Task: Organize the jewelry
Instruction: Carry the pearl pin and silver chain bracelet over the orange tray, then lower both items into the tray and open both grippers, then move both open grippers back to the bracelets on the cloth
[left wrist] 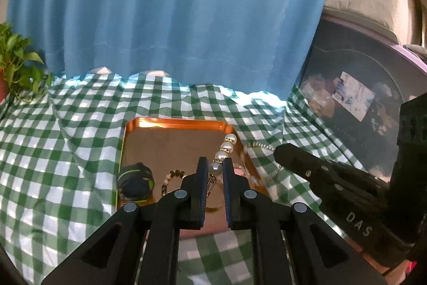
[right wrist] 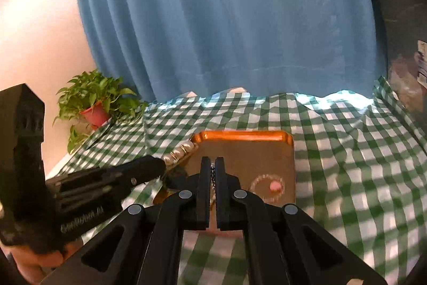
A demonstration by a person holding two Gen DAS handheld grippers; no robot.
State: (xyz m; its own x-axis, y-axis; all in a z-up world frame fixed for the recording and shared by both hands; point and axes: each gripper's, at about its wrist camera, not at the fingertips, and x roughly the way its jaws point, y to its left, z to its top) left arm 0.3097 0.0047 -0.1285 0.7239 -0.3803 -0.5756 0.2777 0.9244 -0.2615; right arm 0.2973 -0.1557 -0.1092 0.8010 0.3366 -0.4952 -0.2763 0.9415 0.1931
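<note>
An orange tray (left wrist: 170, 123) lies on the green checked cloth; it also shows in the right wrist view (right wrist: 240, 136). My left gripper (left wrist: 214, 165) is shut on a pearl bracelet (left wrist: 226, 146), holding it over the tray's right side. My right gripper (right wrist: 213, 165) is shut on a thin chain (right wrist: 212, 175) above the tray. In the tray lie a dark coiled band (left wrist: 136, 182), a small beaded bracelet (left wrist: 173, 175) and a pink-beaded ring of chain (right wrist: 269, 186). A pearl string (left wrist: 263, 147) trails over the tray's right edge.
A potted green plant (right wrist: 96, 101) in a red pot stands at the back left of the table. A blue curtain (left wrist: 173, 18) hangs behind. A dark round container (left wrist: 360, 98) with a grey lid stands at the right.
</note>
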